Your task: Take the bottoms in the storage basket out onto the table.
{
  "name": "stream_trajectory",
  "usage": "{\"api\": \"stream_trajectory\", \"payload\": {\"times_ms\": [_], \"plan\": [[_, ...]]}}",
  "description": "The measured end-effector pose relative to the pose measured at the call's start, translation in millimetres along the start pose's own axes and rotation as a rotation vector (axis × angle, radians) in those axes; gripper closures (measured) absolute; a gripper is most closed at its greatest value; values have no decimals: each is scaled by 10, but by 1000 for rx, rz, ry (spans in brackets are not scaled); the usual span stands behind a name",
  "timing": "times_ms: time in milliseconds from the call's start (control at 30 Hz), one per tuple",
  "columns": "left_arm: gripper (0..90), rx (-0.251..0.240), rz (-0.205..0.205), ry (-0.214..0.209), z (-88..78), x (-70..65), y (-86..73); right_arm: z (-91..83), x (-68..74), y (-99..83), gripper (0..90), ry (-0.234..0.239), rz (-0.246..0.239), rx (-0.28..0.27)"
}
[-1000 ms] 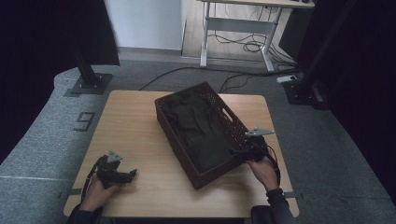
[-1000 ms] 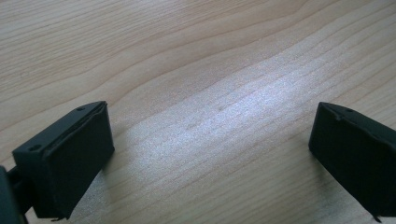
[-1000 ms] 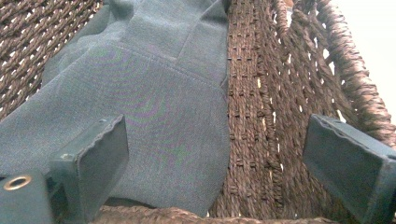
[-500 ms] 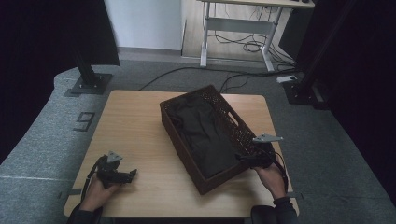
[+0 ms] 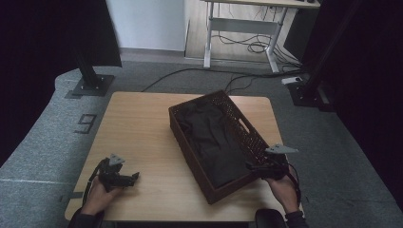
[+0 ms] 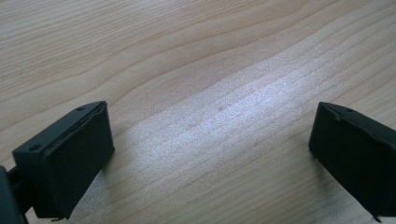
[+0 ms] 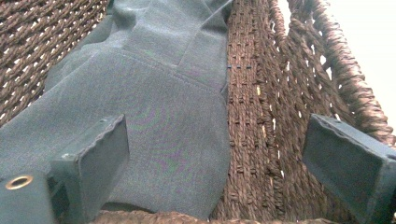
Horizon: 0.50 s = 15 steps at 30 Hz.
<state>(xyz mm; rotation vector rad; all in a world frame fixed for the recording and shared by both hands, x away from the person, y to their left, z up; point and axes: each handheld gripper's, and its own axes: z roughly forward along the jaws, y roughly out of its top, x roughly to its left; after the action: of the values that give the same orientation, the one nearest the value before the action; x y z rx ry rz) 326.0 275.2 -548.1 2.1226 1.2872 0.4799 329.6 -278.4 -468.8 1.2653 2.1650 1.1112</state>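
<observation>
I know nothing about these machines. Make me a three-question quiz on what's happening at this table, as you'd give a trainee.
1. True or false: the left gripper is clamped on the dark garment.
2. Where does the dark garment lie?
A. on the bare table
B. inside the woven basket
C. on the floor
3. Fill in: the right gripper has its jaws ____, at the basket's near right corner.

Key
1. False. It rests low over the bare wooden table, jaws wide apart and holding nothing.
2. B. The garment fills the basket's bottom and lies against its woven wall.
3. Open. The right gripper view shows one jaw over the garment and the other out by the wall.
</observation>
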Motion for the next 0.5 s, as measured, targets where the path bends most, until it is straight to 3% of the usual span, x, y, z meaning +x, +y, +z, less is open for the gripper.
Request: {"api": "stream_trajectory", "payload": {"times_ms": [500], "plan": [[0,0,0,0,0,0,0,-226,-2,-166,73,-19,14,9]]}}
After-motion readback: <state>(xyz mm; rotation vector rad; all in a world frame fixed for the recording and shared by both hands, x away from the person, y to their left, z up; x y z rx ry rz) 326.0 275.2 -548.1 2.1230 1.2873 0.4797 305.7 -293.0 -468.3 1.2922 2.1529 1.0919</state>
